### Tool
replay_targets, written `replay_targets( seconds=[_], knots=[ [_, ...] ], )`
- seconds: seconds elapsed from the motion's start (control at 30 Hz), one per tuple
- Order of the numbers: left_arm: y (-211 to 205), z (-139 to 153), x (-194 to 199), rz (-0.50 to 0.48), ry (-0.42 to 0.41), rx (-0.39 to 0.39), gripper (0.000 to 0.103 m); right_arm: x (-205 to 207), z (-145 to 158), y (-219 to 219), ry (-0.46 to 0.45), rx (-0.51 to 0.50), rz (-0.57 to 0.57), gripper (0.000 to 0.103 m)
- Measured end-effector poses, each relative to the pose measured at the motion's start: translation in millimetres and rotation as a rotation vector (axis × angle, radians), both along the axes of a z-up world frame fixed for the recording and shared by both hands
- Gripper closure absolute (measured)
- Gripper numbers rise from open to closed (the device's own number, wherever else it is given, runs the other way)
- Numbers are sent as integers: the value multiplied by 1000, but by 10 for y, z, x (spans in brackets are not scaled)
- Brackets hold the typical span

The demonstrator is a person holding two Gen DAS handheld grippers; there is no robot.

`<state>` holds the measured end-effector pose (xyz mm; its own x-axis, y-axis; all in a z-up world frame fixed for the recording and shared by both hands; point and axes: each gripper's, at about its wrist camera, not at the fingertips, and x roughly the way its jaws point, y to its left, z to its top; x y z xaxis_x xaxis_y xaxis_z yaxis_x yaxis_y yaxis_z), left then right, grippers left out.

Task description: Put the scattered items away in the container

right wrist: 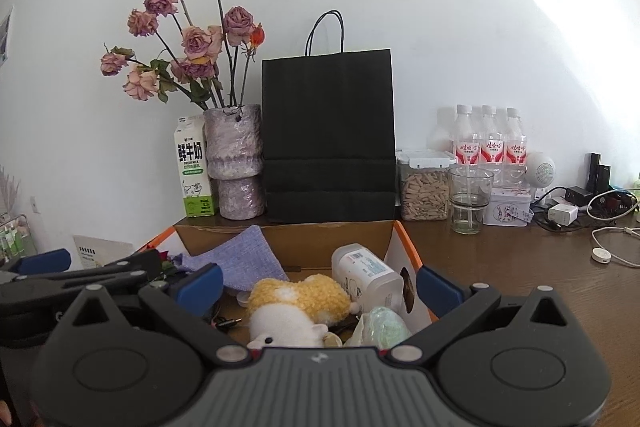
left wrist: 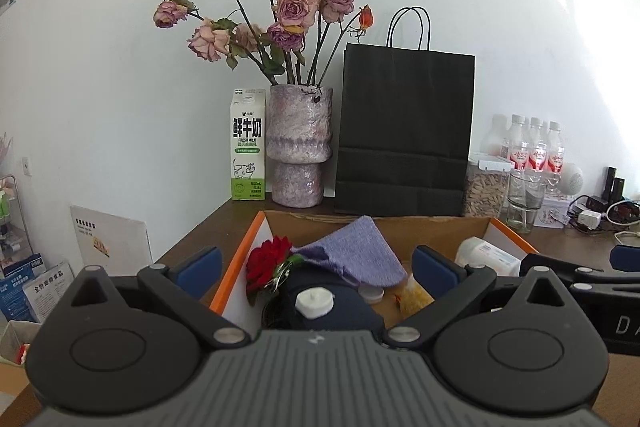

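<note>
From the left wrist, the left gripper [left wrist: 316,263] is hanging over the cardboard box [left wrist: 236,259] with its two fingers wide apart, holding nothing. Lying inside the box are one red rose [left wrist: 269,259], one purple cloth [left wrist: 356,251], one white candle [left wrist: 314,302] on something dark, and one white bottle [left wrist: 486,257]. Behind the box are standing one milk carton [left wrist: 248,147], one vase [left wrist: 299,147] and one black bag [left wrist: 404,135].

From the right wrist, the right gripper [right wrist: 318,285] is also hovering over the box [right wrist: 408,247], fingers spread and empty. One yellow-and-white plush toy [right wrist: 296,307] is resting in the box beside the bottle [right wrist: 366,273], with three water bottles [right wrist: 491,143] standing behind the box to its right
</note>
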<state>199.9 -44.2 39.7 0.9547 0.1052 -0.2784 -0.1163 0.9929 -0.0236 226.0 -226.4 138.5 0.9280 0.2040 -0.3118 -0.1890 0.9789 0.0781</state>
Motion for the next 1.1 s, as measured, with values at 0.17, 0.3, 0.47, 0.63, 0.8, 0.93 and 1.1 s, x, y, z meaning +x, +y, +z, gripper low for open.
replay_targets(
  seconds=[0.17,0.3,0.47,0.63,0.8,0.93,1.1],
  knots=[
    [-36,37,-371,1,31,33,0,-364,21,-26,22,-2,16,0],
    [-20,27,-652,-12,90,24,0,-670,14,-52,43,-22,33,0],
    [-11,21,-1004,-12,133,19,0,-1030,18,-88,60,-38,60,0],
    [-37,46,-1349,-1,137,41,0,-1349,16,-120,94,-39,60,0],
    [-22,-28,-1615,6,175,6,0,-1640,-20,-121,111,-53,59,0],
    [-54,-65,-1746,26,185,36,0,-1773,-84,-131,159,-40,50,0],
    [-41,-40,-1794,31,179,33,0,-1859,-66,-106,151,-65,50,0]
  ],
)
